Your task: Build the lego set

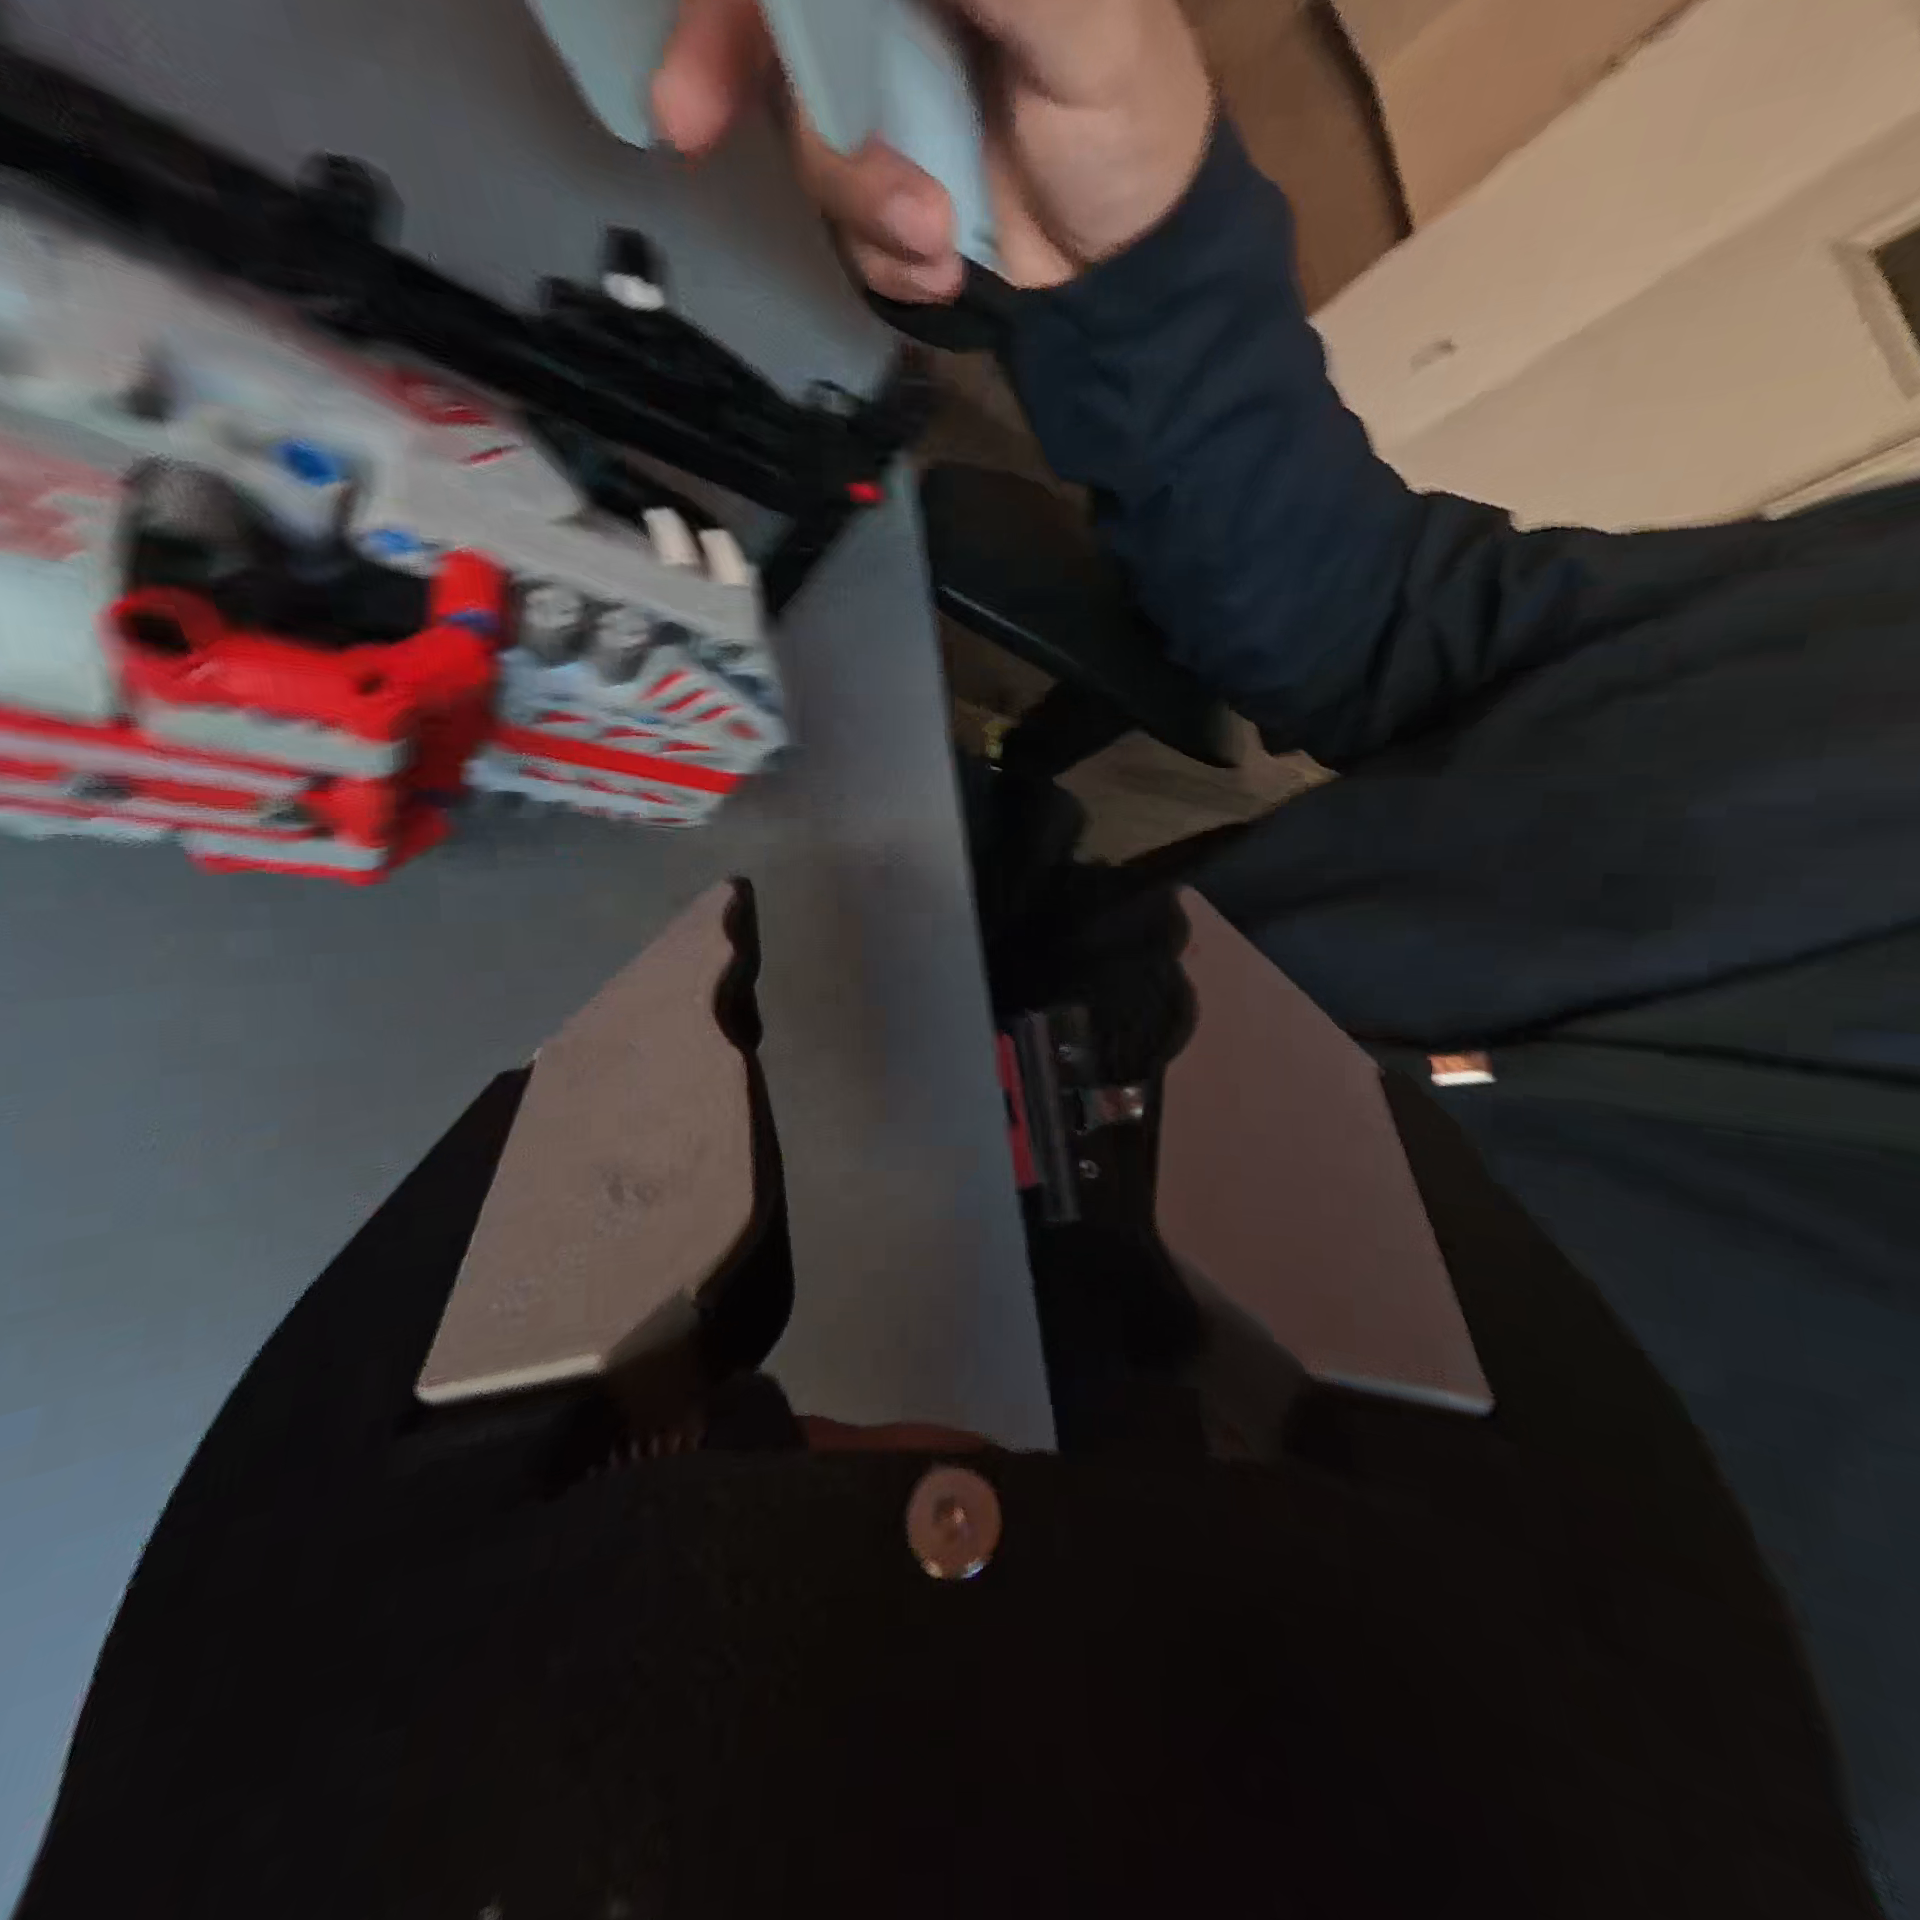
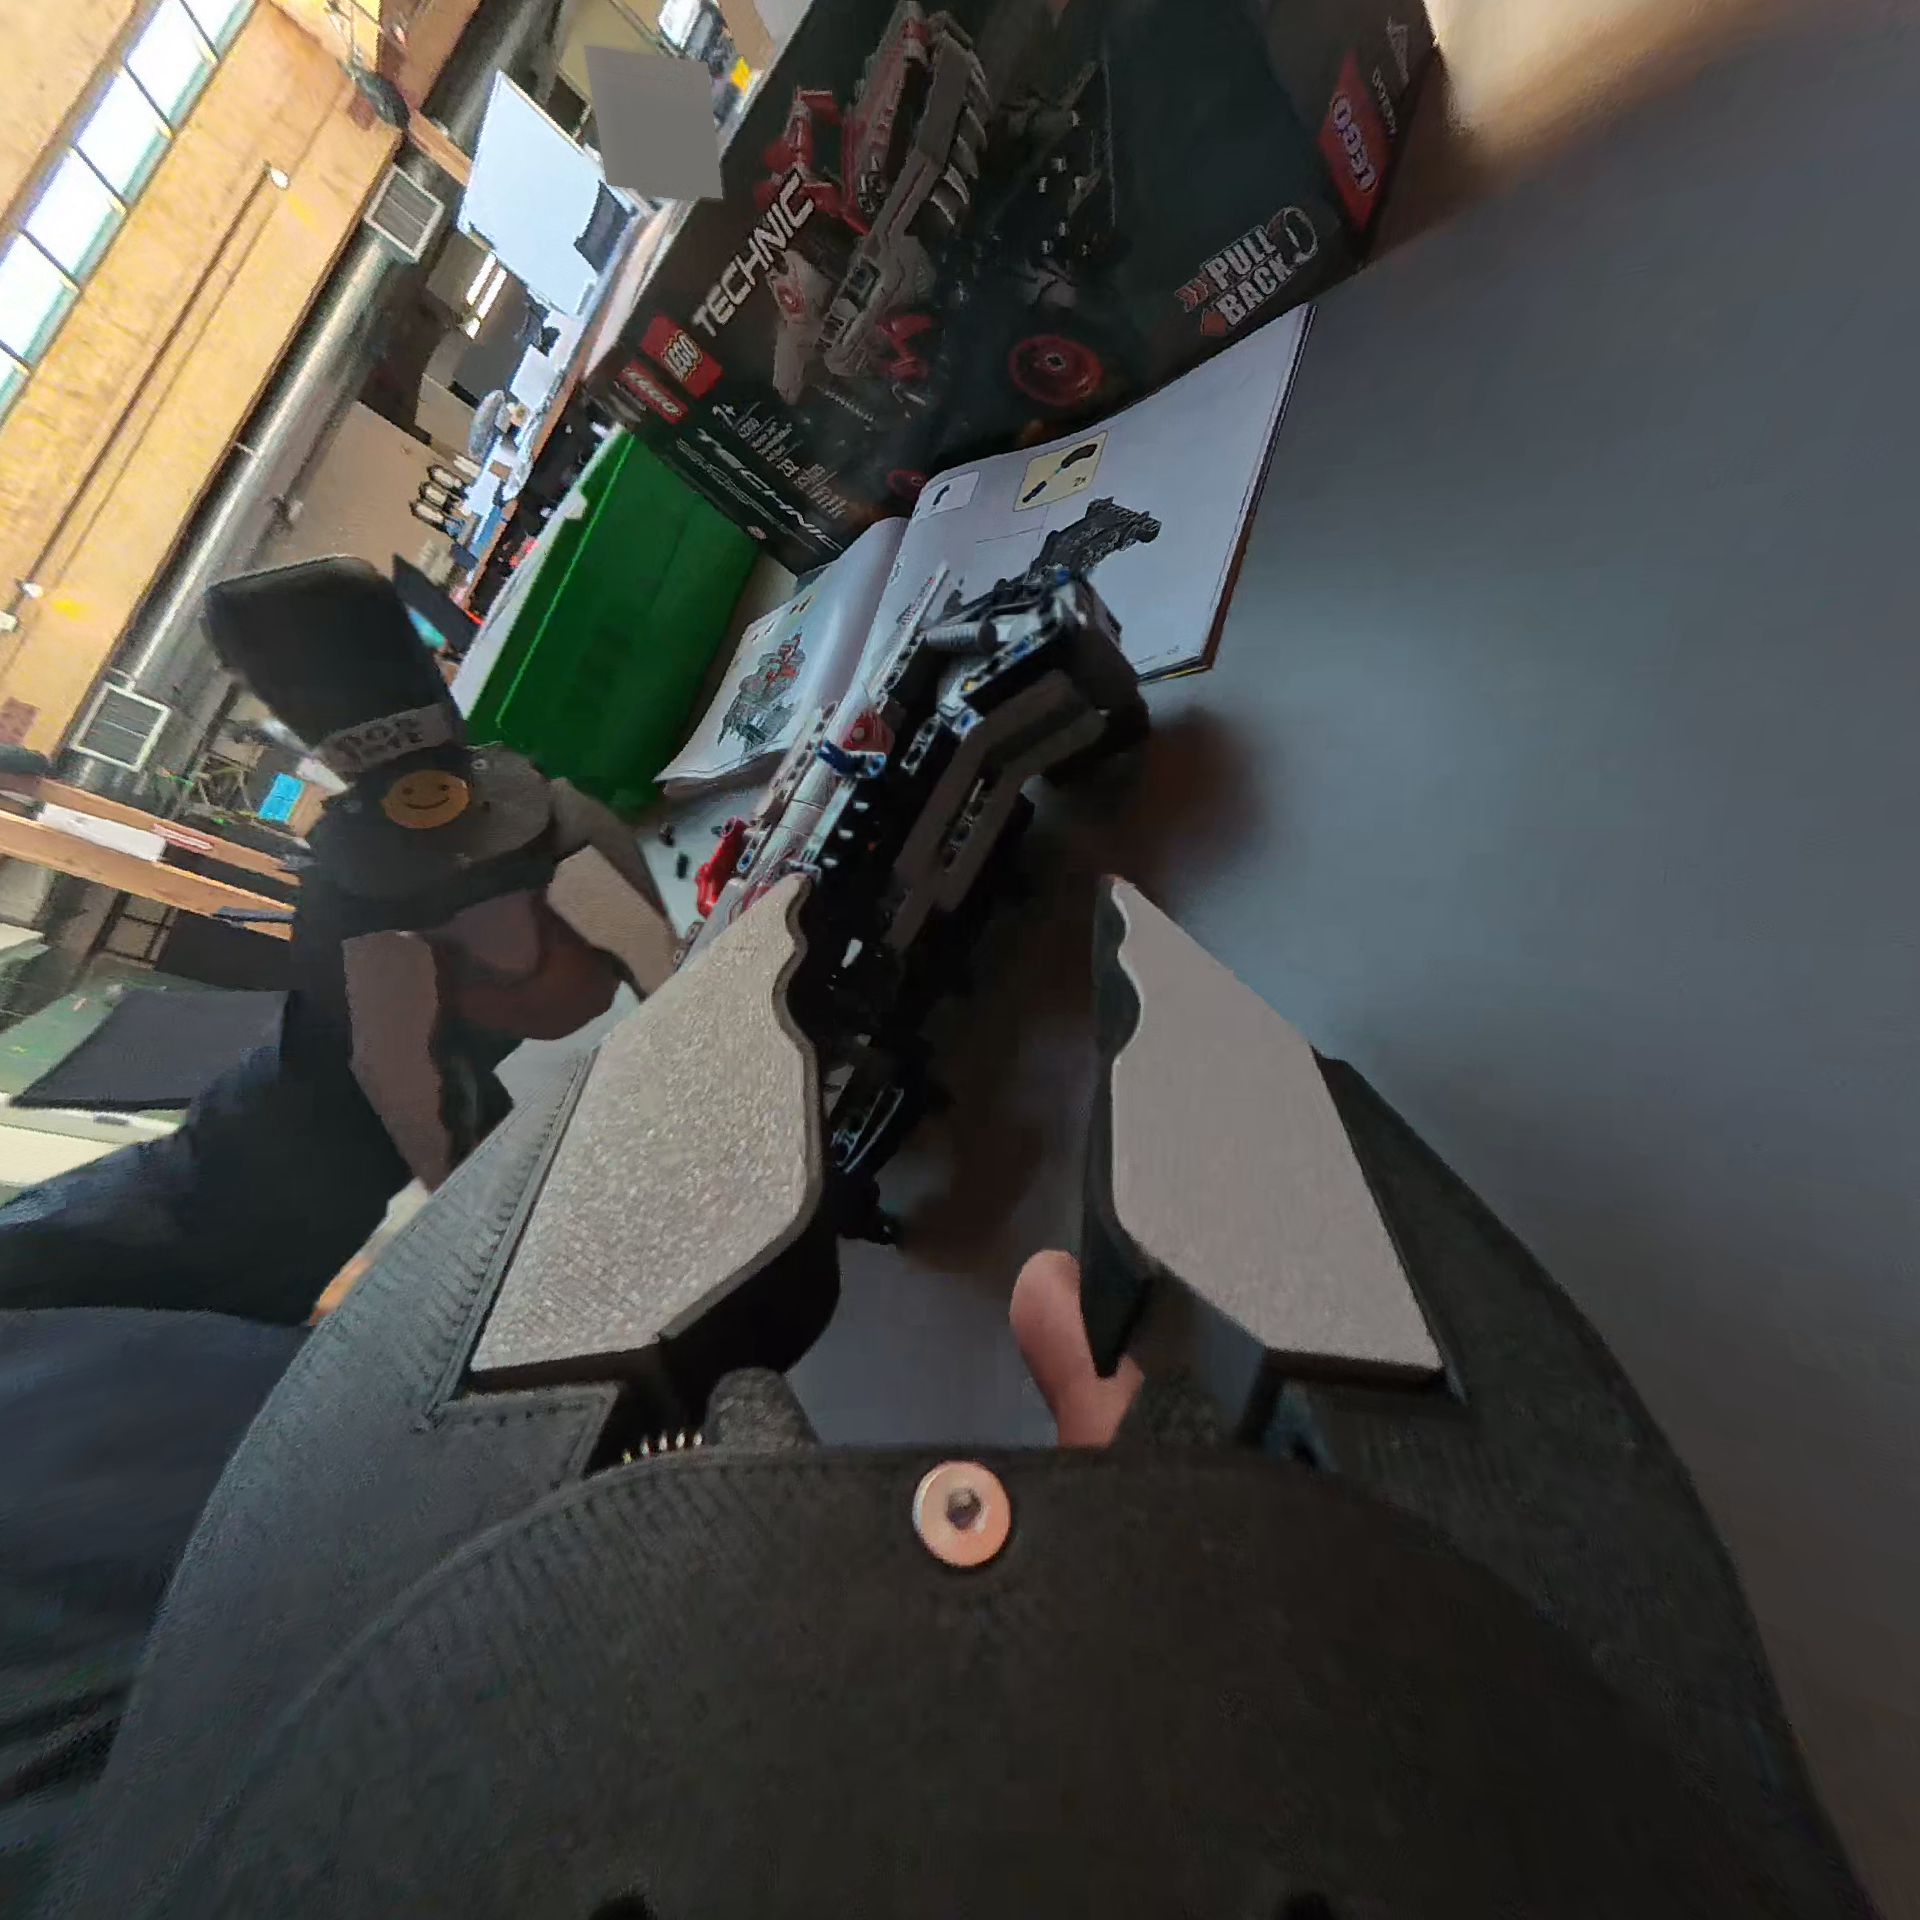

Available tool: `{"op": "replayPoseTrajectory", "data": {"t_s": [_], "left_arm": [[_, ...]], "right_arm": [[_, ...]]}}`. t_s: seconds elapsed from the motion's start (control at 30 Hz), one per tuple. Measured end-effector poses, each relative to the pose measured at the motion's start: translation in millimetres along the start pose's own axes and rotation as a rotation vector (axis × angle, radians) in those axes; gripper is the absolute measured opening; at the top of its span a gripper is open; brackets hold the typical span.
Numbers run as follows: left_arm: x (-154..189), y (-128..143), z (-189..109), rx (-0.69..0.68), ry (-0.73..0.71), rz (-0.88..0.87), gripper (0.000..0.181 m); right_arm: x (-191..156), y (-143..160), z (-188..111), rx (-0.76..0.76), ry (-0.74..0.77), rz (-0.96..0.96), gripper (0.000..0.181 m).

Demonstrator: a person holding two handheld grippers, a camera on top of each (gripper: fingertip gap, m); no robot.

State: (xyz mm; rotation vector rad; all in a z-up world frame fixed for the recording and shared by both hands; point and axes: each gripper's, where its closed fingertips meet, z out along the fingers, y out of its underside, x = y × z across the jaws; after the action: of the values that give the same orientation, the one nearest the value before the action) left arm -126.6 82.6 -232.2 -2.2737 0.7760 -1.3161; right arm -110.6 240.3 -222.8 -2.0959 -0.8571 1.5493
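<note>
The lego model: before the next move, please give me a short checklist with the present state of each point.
1. Left claw empty and open: ok, nothing between its fingers.
2. Right claw open: ok, the gap is wide.
3. Right claw holds the model: not ok, the model lies beyond its tips, not clamped.
4. Model rests on the table: ok in the right wrist view.
5. Manual open beside the model: ok, pages show.
6. Left wrist view sharp enough to aim: not ok, it is blurred.
</note>
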Motion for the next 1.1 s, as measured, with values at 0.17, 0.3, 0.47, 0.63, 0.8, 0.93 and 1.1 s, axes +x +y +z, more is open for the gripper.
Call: {"op": "replayPoseTrajectory", "data": {"t_s": [0.17,0.3,0.47,0.63,0.8,0.93,1.1], "left_arm": [[-19.4,6.2,-26.5,0.059,-0.233,0.039,0.067],[-37.3,11.6,-32.1,0.085,-0.323,0.016,0.069],[-80.4,7.2,-36.1,0.061,-0.542,0.039,0.075],[-77.9,-9.3,-22.6,0.039,-0.501,0.136,0.080],[-33.2,-7.3,19.8,-0.011,-0.312,0.253,0.083],[2.1,-11.6,20.7,0.062,-0.180,0.260,0.074],[7.4,-7.4,-9.8,0.148,-0.218,0.327,0.068]], "right_arm": [[-19.4,1.1,-39.9,0.045,0.018,-0.155,0.062],[-37.3,24.1,-39.8,-0.002,0.025,-0.276,0.072],[-53.9,53.5,-27.1,-0.079,-0.005,-0.344,0.072],[-49.4,63.2,-23.5,-0.134,0.002,-0.342,0.092],[-18.1,30.3,-51.7,-0.043,0.156,-0.364,0.091],[1.9,12.8,-77.5,0.019,0.229,-0.360,0.093],[23.0,6.5,-85.6,0.035,0.274,-0.394,0.105]]}}
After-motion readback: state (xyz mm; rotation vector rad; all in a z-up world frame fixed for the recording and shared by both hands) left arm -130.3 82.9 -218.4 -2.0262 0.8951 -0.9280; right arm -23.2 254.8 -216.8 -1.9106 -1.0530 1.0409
